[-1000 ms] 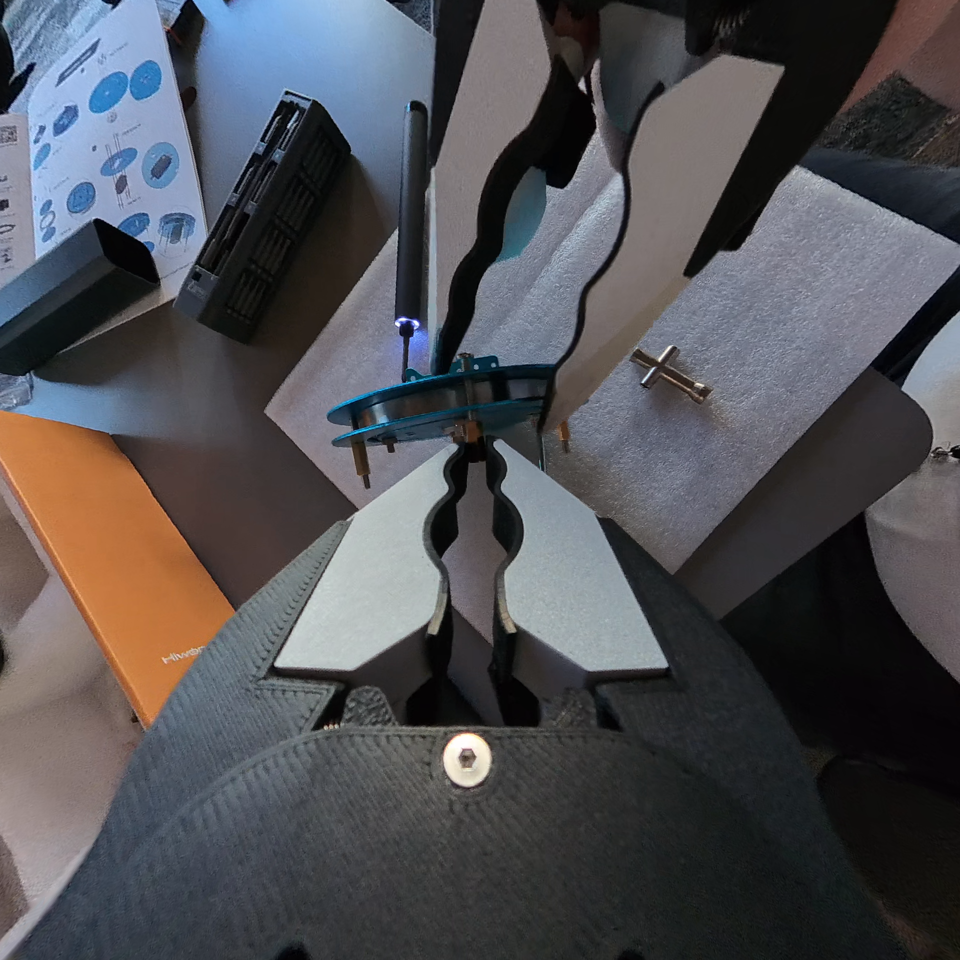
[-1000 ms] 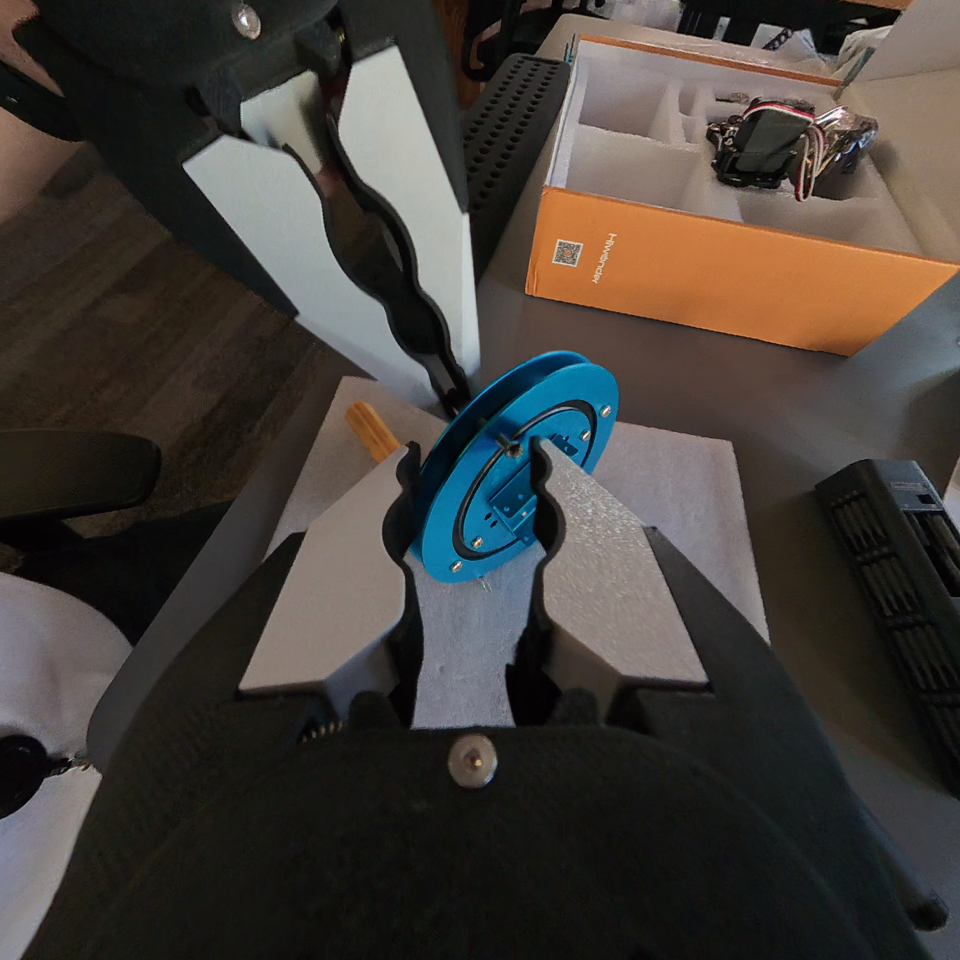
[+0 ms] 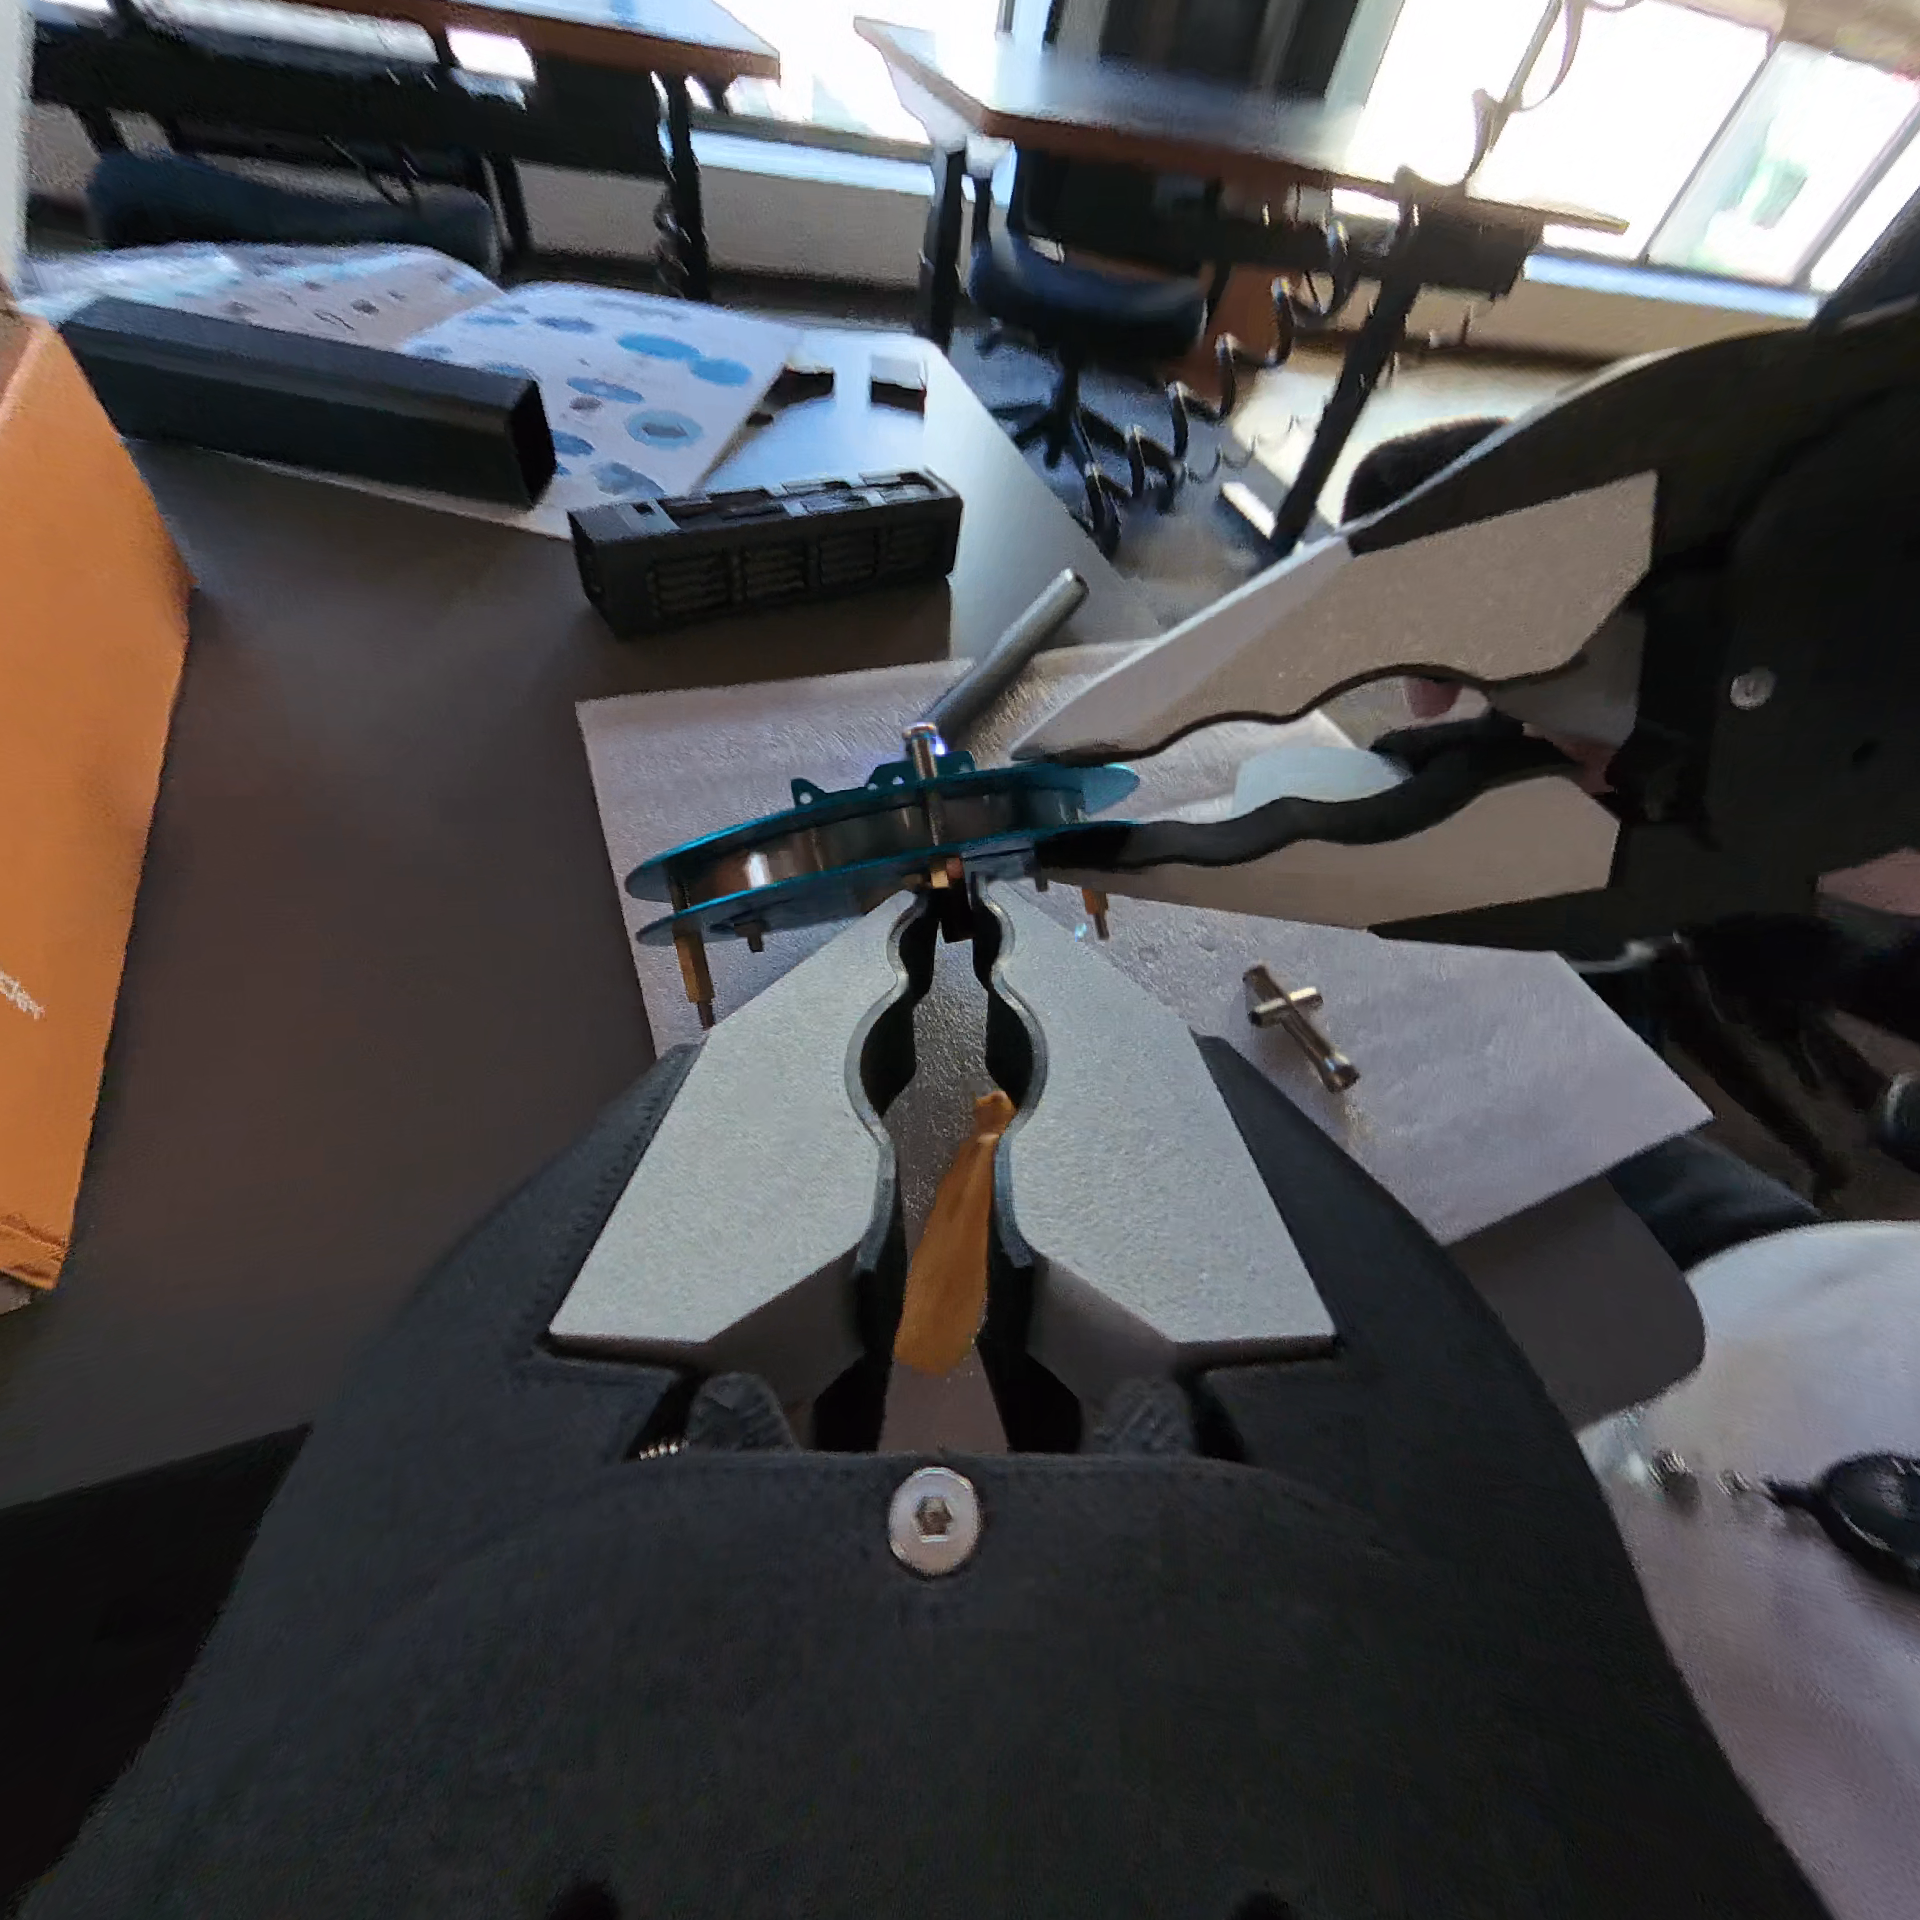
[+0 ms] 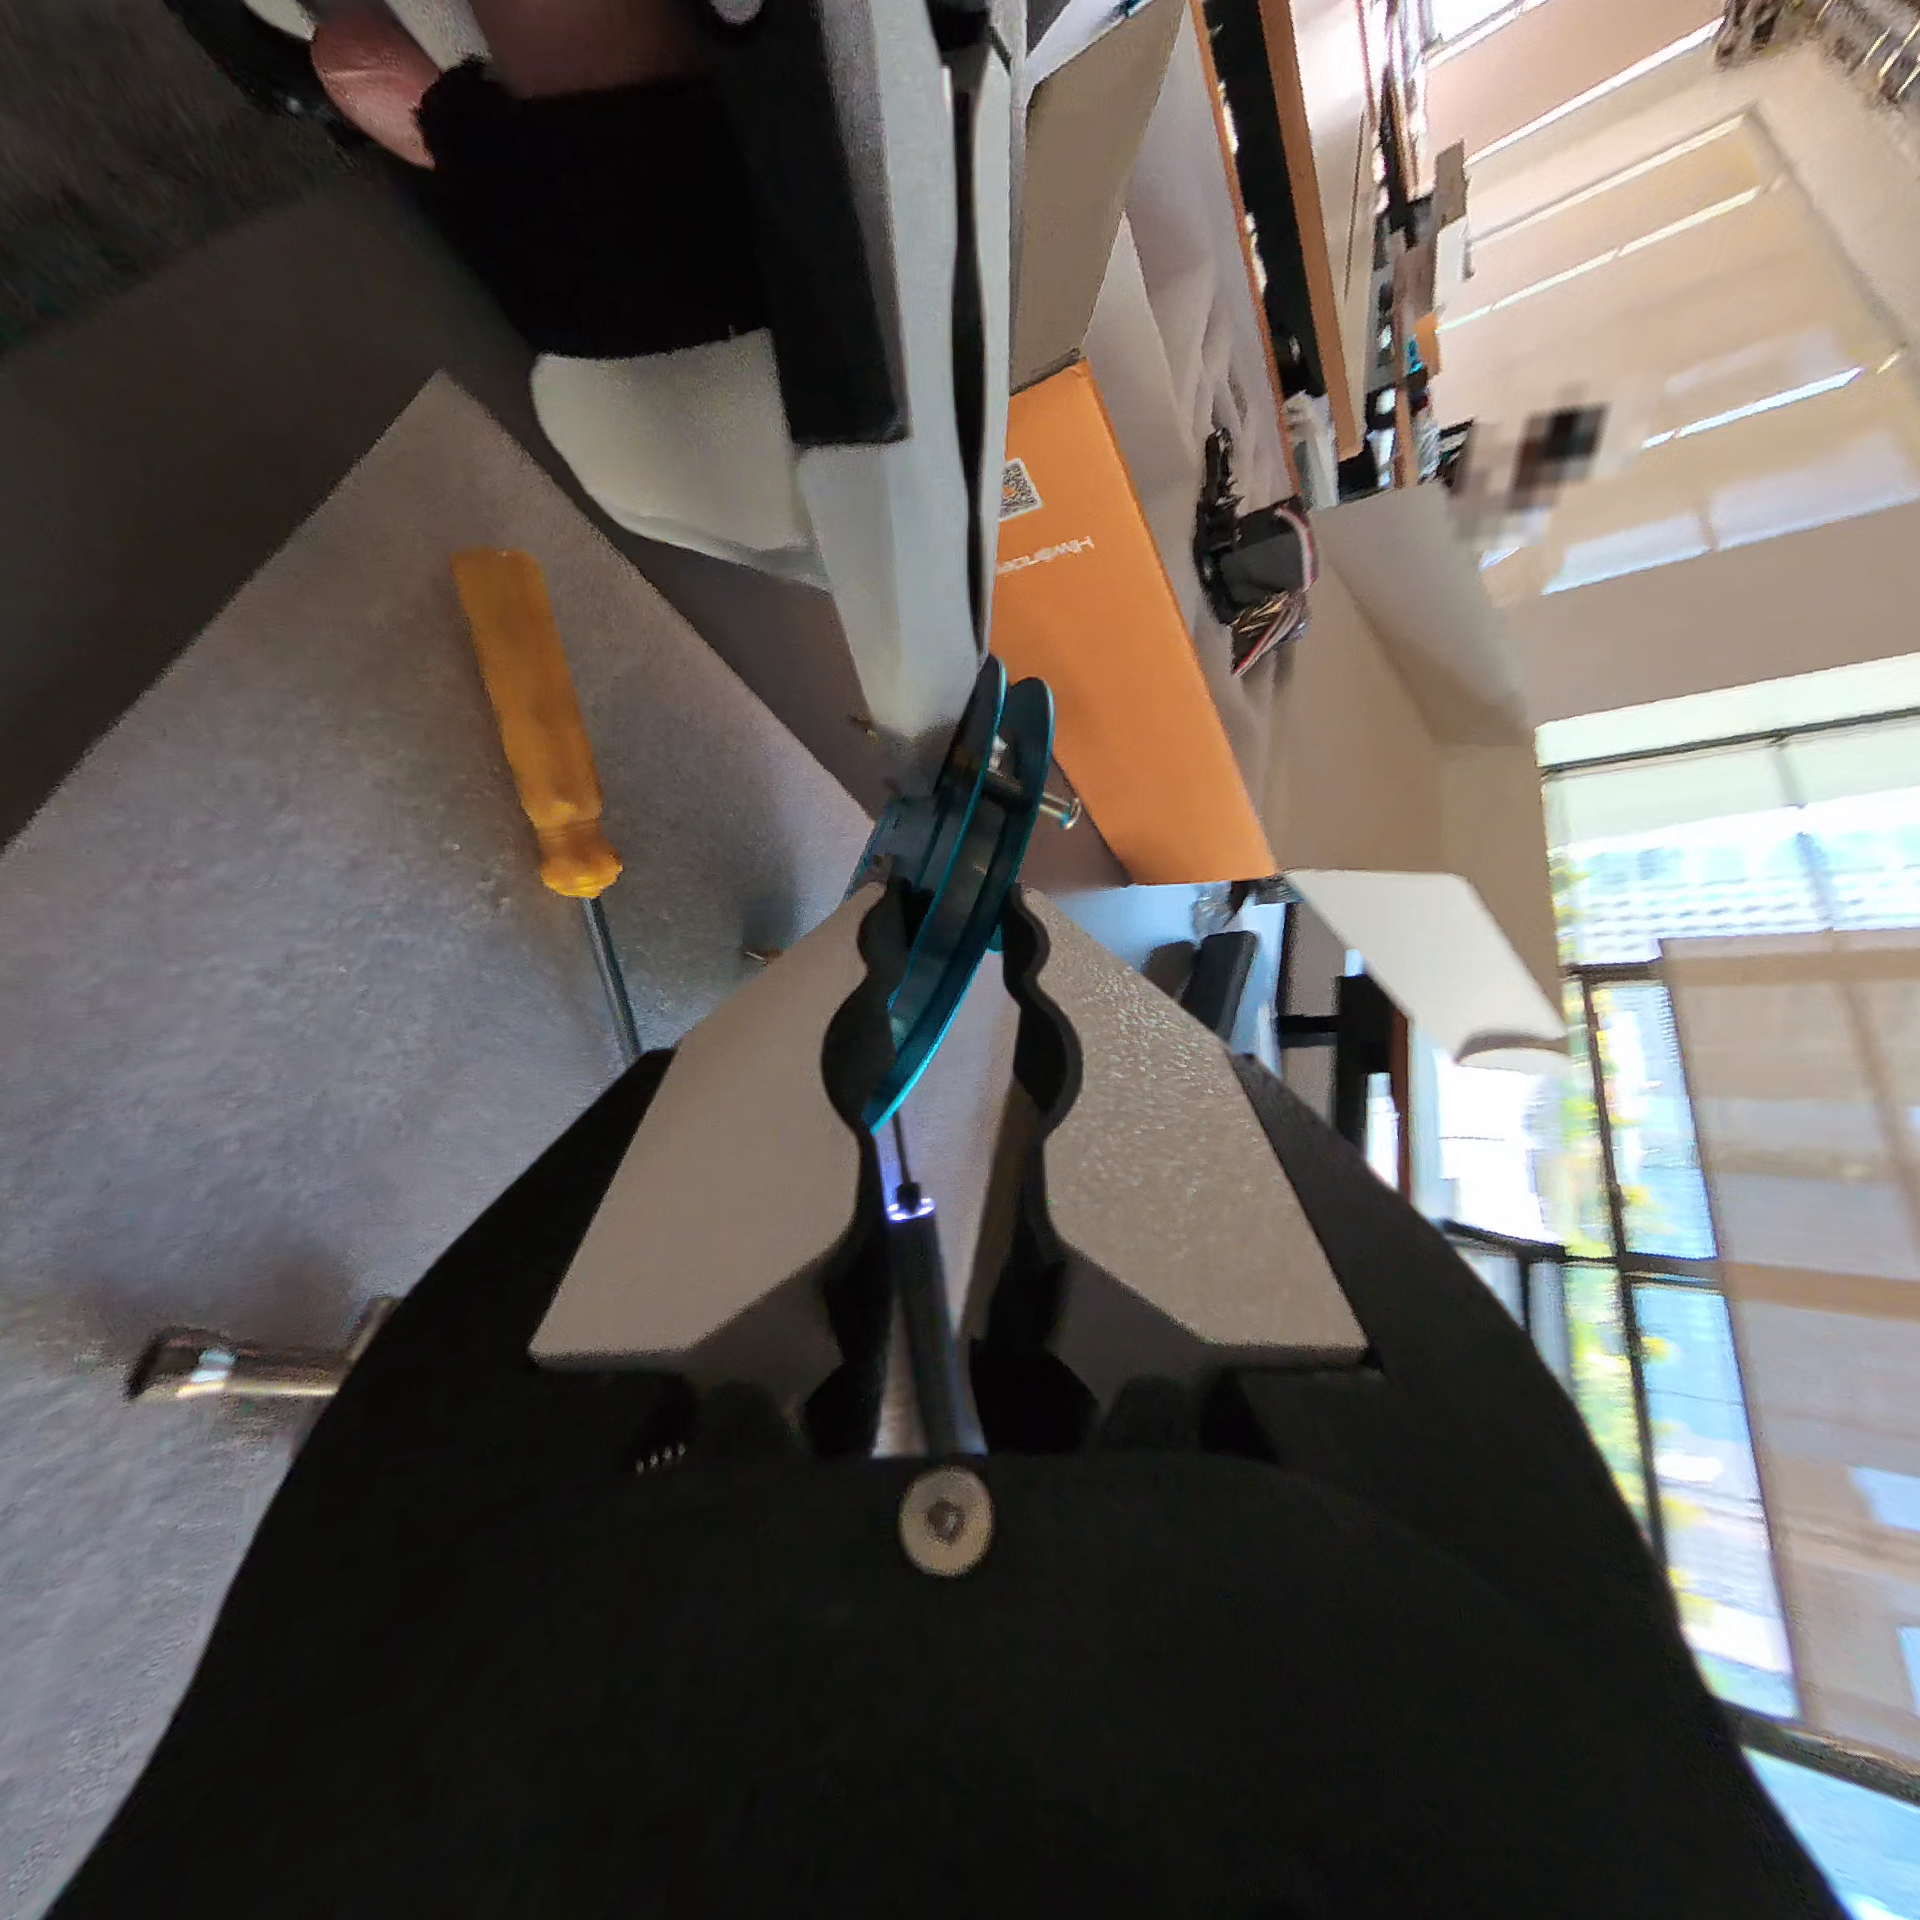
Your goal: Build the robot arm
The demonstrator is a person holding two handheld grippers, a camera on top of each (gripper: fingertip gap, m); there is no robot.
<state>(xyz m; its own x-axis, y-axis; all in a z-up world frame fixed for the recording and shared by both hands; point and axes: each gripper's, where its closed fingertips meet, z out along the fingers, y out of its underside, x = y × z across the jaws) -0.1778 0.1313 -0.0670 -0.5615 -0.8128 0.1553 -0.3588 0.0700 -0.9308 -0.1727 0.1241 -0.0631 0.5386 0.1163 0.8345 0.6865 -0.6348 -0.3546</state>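
Only the right wrist view shows the whole orange-handled screwdriver (image 4: 535, 717). Both tongs, left gripper (image 3: 954, 914) and right gripper (image 4: 940, 914), clamp the blue two-plate metal disc (image 3: 883, 842), held between them.

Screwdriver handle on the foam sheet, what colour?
Translucent amber-yellow handle; clearest in the right wrist view.

Two tools (image 3: 951, 914) (image 4: 940, 914), one blue disc assembly (image 3: 831, 852), two screwdrivers (image 4: 535, 727) (image 3: 1003, 665), one orange box (image 4: 1122, 665).
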